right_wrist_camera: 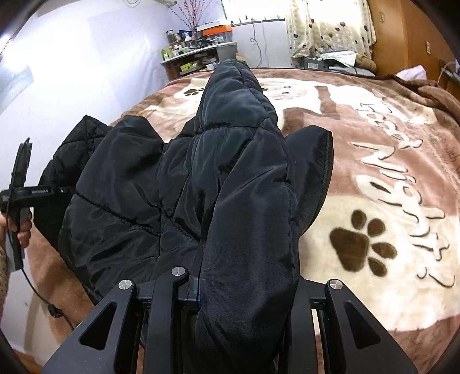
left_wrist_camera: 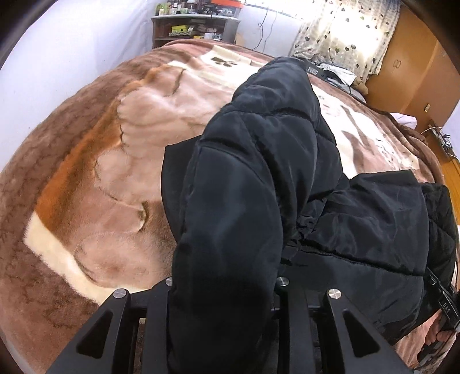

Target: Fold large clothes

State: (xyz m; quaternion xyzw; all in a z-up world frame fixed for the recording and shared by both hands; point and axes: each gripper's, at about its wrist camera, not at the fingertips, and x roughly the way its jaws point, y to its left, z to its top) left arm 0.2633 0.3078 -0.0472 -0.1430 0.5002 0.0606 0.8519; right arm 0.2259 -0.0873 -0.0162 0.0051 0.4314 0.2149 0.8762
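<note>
A black quilted puffer jacket (left_wrist_camera: 359, 218) lies on a bed covered by a brown and cream blanket (left_wrist_camera: 95, 184). My left gripper (left_wrist_camera: 224, 290) is shut on a thick padded fold of the jacket, which drapes over the fingers and hides the tips. My right gripper (right_wrist_camera: 244, 287) is shut on another padded fold of the same jacket (right_wrist_camera: 120, 184), its tips also hidden. Each gripper shows in the other's view: the right one at the lower right edge (left_wrist_camera: 442, 310), the left one at the far left (right_wrist_camera: 20, 184).
The blanket (right_wrist_camera: 388, 201) has paw prints and lettering. A cluttered shelf (left_wrist_camera: 195, 26) stands against the far wall. A curtain (left_wrist_camera: 345, 31) and wooden wardrobe (left_wrist_camera: 402, 66) are at the back right. Items lie at the bed's far corner (right_wrist_camera: 336, 60).
</note>
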